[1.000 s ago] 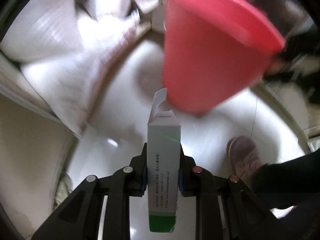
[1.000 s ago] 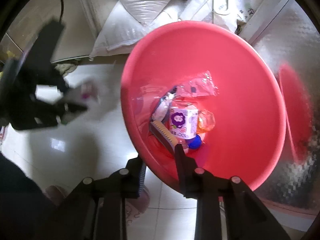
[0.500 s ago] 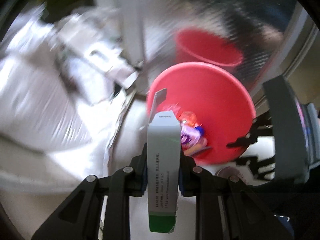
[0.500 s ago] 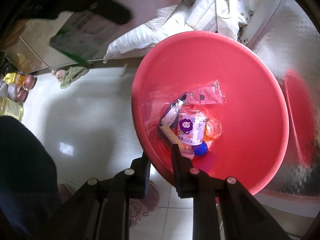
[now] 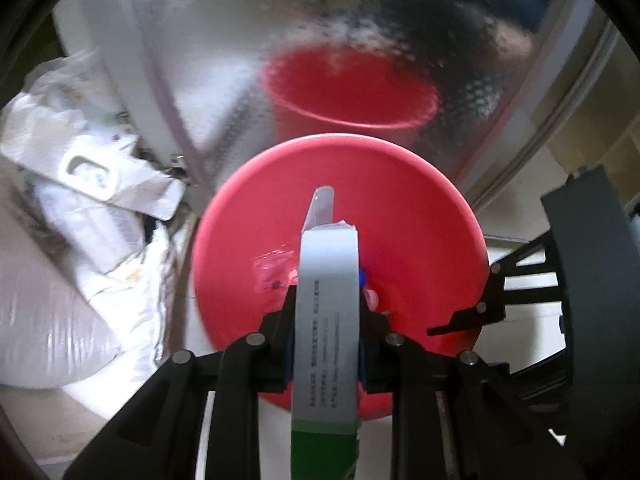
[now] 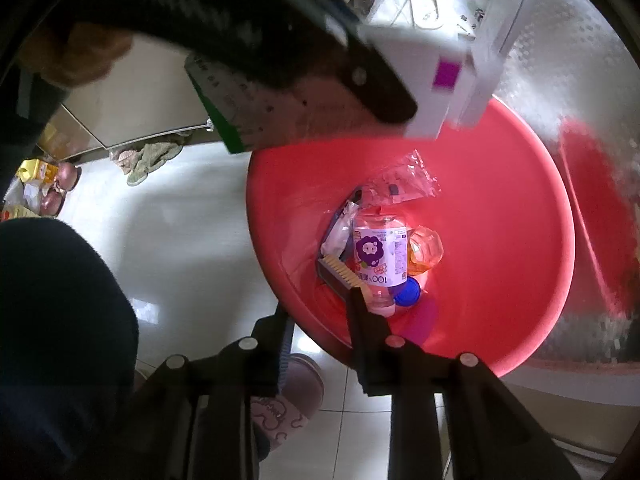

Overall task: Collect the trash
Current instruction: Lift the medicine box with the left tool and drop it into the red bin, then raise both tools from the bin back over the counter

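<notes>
Carton (image 5: 326, 320) is clamped between my left gripper (image 5: 325, 344) jaws, long side pointing out, flap end hanging over the red bucket (image 5: 420, 216). From the right wrist view the same carton sits above the bucket's far rim, not yet over the middle.

Right gripper (image 6: 316, 320) jaws straddle the near bucket wall, one finger inside, one outside; they're opening slightly right now with the rim between them, and I read the pads as barely pressing, so I treat the bucket as loosely steadied.

Step in hand, as I judge it: drop the carton in. To do it well I'd bring the left gripper further over the bucket's centre, then open the jaws fully so the carton falls clear of the rim. It's light and long, so it could catch the edge and tip out if released early.

Already in the bucket: a bottle (image 6: 380, 252), a brush (image 6: 338, 274), a blue cap (image 6: 408, 292), a clear wrapper (image 6: 404, 182).

Around: white sacks (image 5: 80, 240) at left, frosted panel (image 5: 240, 40) behind that mirrors the bucket, a rag (image 6: 152, 156) on the floor, my slipper (image 6: 288, 400) just beside the bucket. Nothing blocks the drop.
</notes>
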`<state>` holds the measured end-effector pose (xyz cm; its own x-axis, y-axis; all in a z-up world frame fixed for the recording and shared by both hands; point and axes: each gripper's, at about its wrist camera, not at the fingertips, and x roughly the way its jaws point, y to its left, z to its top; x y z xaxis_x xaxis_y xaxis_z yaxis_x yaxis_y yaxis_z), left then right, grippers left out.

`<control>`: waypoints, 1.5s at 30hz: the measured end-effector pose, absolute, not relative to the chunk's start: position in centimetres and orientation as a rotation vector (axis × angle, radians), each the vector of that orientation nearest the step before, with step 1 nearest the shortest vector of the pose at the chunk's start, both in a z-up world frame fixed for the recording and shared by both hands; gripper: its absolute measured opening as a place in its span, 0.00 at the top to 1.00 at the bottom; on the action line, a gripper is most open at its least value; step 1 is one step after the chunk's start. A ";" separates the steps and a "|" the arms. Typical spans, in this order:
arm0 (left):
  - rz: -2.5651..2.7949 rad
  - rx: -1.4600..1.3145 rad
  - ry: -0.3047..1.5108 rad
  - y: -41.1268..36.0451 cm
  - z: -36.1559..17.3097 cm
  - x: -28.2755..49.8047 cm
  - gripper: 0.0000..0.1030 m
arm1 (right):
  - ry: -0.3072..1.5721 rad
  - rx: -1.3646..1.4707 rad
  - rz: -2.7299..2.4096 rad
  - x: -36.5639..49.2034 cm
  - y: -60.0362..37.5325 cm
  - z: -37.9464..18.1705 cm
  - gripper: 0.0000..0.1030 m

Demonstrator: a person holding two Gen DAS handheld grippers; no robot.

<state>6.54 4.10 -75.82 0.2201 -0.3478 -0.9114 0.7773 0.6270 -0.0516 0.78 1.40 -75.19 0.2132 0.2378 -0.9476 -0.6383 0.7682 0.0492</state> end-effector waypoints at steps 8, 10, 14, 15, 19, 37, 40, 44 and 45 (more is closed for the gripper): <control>-0.826 0.481 1.128 3.8 -77.8 6.4 0.70 | 1.216 -0.345 0.611 0.8 1.3 -75.1 0.71; -0.825 0.465 1.121 4.3 -77.9 6.4 0.45 | 1.217 -0.341 0.608 0.7 1.3 -75.1 0.71; -0.822 0.439 1.100 5.3 -77.9 6.3 0.21 | 1.218 -0.335 0.604 0.7 1.3 -75.1 0.69; -0.819 0.433 1.093 5.5 -77.7 6.3 0.18 | 1.220 -0.337 0.600 0.7 1.3 -75.0 0.69; -0.788 0.411 1.090 6.7 -76.9 5.9 0.09 | 1.231 -0.324 0.579 0.7 1.0 -75.0 0.58; -0.539 0.295 1.111 12.7 -52.8 2.8 0.00 | 1.193 -0.194 0.389 2.4 0.9 -54.3 0.20; -0.523 0.305 1.082 13.0 -45.3 2.0 0.00 | 1.156 -0.159 0.356 1.7 1.3 -47.2 0.18; -0.525 0.294 1.046 13.9 -34.6 0.8 0.00 | 1.103 -0.129 0.324 0.1 2.1 -36.4 0.13; -0.528 0.282 1.035 14.0 -32.6 0.6 0.00 | 1.089 -0.124 0.310 -0.3 2.2 -33.5 0.12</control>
<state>0.55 14.03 -32.57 0.4020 -0.2810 -0.8715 0.5402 0.8413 -0.0221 -0.27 2.17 -33.52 0.4255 0.1868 -0.8855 -0.3079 0.9500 0.0525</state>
